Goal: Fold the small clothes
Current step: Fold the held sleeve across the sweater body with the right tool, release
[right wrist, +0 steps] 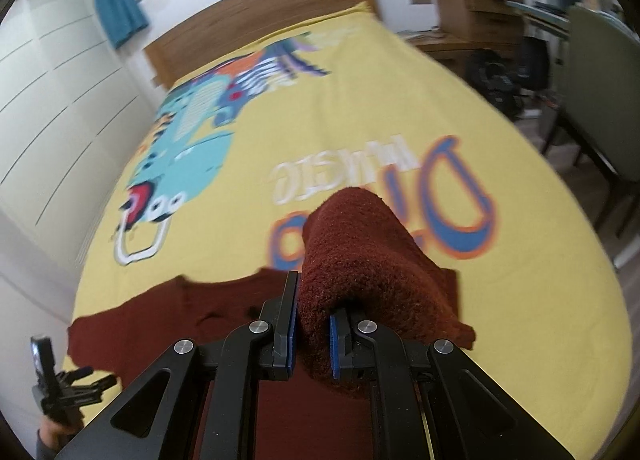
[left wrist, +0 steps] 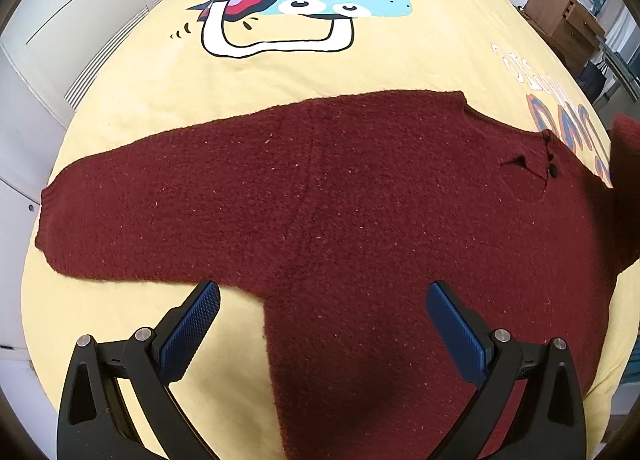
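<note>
A dark red knitted sweater (left wrist: 320,188) lies spread on the yellow bedspread (left wrist: 400,60), one sleeve stretched out to the left. My left gripper (left wrist: 323,292) hangs open above the sweater's body near the armpit, with nothing between its blue pads (left wrist: 192,324). In the right wrist view my right gripper (right wrist: 314,300) is shut on the other sleeve (right wrist: 360,244), which is lifted off the bed and droops over the fingers. That raised sleeve (left wrist: 624,164) shows at the right edge of the left wrist view. The left gripper (right wrist: 98,377) also appears at the lower left, held by a hand.
The bedspread carries a large cartoon dinosaur print (left wrist: 304,0) and lettering (right wrist: 400,164). A wooden headboard (right wrist: 256,28) stands at the far end. White wardrobe doors (right wrist: 52,100) run along the left. A chair (right wrist: 600,108) and wooden furniture (right wrist: 476,12) stand on the right.
</note>
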### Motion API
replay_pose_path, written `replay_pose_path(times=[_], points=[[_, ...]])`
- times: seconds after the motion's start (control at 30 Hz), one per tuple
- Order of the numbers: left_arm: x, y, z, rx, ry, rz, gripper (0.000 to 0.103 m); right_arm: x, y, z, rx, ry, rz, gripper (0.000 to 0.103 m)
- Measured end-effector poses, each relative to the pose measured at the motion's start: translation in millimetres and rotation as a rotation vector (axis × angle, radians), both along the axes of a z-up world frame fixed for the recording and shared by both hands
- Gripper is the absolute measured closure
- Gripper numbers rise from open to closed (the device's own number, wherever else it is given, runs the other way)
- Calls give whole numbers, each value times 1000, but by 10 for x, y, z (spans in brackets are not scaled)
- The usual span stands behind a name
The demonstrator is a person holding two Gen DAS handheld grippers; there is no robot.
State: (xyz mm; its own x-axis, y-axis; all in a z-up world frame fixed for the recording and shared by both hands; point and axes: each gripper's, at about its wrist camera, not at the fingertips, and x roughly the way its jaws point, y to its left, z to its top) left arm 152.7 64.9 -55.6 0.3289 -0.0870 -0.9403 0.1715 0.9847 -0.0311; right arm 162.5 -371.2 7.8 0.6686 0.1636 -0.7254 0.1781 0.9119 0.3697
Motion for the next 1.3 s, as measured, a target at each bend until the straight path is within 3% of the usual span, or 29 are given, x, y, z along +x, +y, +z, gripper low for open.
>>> replay_pose_path(times=[0.2, 0.47, 0.77, 0.83, 0.9, 0.93, 1.07, 1.17, 1.3], points=[[17, 34, -74, 2, 17, -4, 2, 196, 666, -234, 11, 54, 116, 91], [11, 35, -195, 25, 35, -18, 2, 82, 1290, -1047, 11, 234, 202, 90], [-20, -21, -299, 73, 50, -21, 2, 3, 1431, -1518, -11, 397, 218, 83], [-28, -38, -310, 78, 51, -22, 2, 3, 1439, -1506, -26, 396, 223, 71], [-36, -49, -317, 88, 52, -21, 2, 7, 1455, -1482, -57, 390, 218, 24], [-42, -56, -322, 95, 54, -21, 1, 11, 1452, -1453, -77, 388, 214, 16], [-54, -62, -321, 105, 52, -22, 1, -29, 1393, -1414, -104, 365, 178, 13], [-63, -73, -313, 112, 48, -21, 1, -82, 1327, -1427, -112, 367, 162, 0], [-73, -91, -294, 110, 38, -34, 1, -210, 1189, -1395, -124, 357, 157, 0]])
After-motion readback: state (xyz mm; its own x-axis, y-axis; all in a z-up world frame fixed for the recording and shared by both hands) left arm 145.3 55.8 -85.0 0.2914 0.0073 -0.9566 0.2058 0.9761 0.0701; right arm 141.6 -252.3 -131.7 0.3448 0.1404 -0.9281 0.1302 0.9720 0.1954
